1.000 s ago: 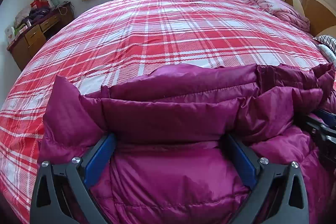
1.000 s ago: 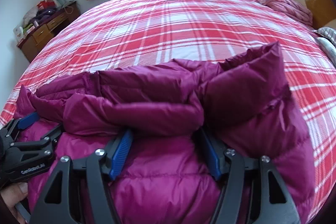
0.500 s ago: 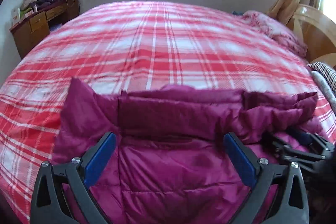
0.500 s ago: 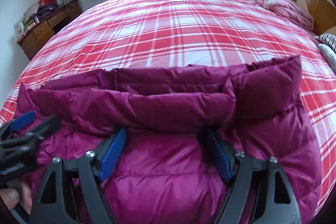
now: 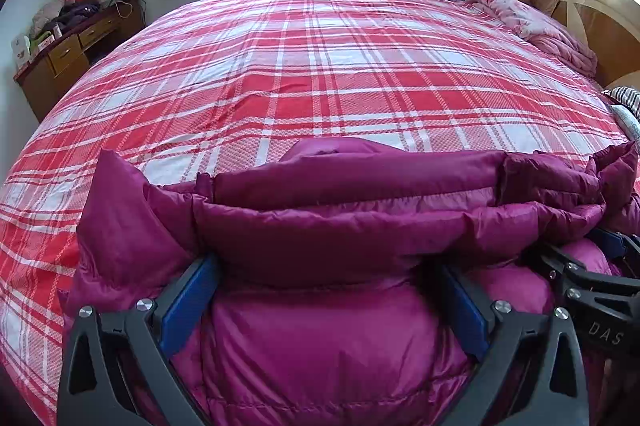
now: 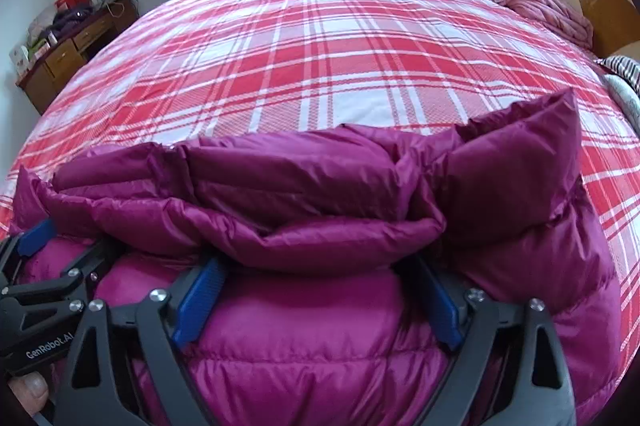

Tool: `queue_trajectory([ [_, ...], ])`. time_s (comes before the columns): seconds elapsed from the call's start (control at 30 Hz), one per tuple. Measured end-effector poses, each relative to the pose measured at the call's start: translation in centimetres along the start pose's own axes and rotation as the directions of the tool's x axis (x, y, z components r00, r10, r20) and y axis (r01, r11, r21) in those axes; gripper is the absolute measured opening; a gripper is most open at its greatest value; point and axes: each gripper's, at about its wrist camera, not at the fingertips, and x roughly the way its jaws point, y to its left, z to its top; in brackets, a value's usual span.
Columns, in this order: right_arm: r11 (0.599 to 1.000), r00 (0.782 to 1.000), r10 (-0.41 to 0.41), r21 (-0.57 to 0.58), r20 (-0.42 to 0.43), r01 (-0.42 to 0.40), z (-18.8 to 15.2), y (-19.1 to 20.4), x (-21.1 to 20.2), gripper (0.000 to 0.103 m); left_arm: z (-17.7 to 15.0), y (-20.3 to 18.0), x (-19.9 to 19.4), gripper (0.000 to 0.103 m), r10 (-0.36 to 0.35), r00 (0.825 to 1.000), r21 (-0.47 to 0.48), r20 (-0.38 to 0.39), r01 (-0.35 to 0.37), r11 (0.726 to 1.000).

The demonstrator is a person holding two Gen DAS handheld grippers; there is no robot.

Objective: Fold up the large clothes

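Magenta quilted down jacket [image 5: 320, 346] lies on the near edge of the bed with the red-and-white plaid cover [image 5: 320, 66], its far portion rolled back toward the cameras into a thick fold running across both views.

Left tongs [image 5: 326, 302]: jaws wide apart, blue pads [image 5: 188, 306] on either side of the puffy jacket body, tips tucked under the fold's edge. Fabric sits between them, no visible squeeze, so not gripping.

Right tongs [image 6: 316, 300]: jaws opening, already wide, jacket fabric between the blue pads, pads not pressing on it. Fold lip drapes over the fingertips.

Both tongs sit side by side on the jacket, each visible at the edge of the other's view. A thumb [image 6: 28, 392] shows at the lower left of the right wrist view.

Wooden dresser [image 5: 76, 46] by the far left wall, pink crumpled blanket [image 5: 532, 26] by the headboard.
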Motion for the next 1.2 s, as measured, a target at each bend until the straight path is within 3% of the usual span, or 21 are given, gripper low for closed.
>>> queue_trajectory([
  [0.47,1.0,1.0,-0.018,-0.019,-0.014,0.018,0.2,0.2,0.4,0.097,0.0,-0.1,0.8,0.102,0.019,1.0,0.002,-0.012,-0.019,1.0],
  [0.57,1.0,1.0,0.002,-0.005,0.011,-0.002,-0.1,-1.0,-1.4,0.088,0.1,0.0,0.8,0.102,0.015,1.0,0.0,-0.009,-0.015,1.0],
  [0.67,0.999,0.996,-0.036,0.008,0.078,0.036,-1.0,-3.1,-3.7,0.088,0.1,0.0,0.9,0.102,0.016,1.0,0.001,-0.007,-0.016,1.0],
  [0.73,1.0,0.994,-0.003,0.003,0.113,0.003,-1.8,-4.3,-4.0,0.088,0.1,-0.1,0.9,0.102,0.017,1.0,0.004,-0.005,-0.017,1.0],
  [0.8,0.999,0.993,0.028,0.016,0.117,-0.03,-2.2,-4.9,-3.2,0.088,0.1,-0.3,0.9,0.102,0.019,1.0,0.01,-0.004,-0.019,1.0],
  [0.93,1.0,0.997,-0.005,-0.015,0.078,0.006,-1.3,-4.0,-2.2,0.091,0.5,-0.3,0.8,0.102,0.015,0.999,0.012,-0.037,-0.015,1.0],
  [1.03,0.999,0.995,-0.018,-0.037,0.1,0.022,-1.9,-3.8,-4.0,0.089,0.5,0.8,-1.8,0.102,-0.025,0.998,-0.04,-0.063,0.023,0.999],
  [1.1,0.999,0.989,0.003,-0.032,0.15,0.002,-3.3,-3.4,-6.3,0.09,-0.2,1.7,-5.0,0.102,-0.065,0.998,-0.069,0.004,0.065,0.996],
  [1.2,0.997,0.98,0.059,-0.066,0.193,-0.047,-5.3,-1.5,-8.1,0.091,-1.8,2.5,-7.3,0.102,-0.029,0.998,-0.06,0.063,0.033,0.998],
])
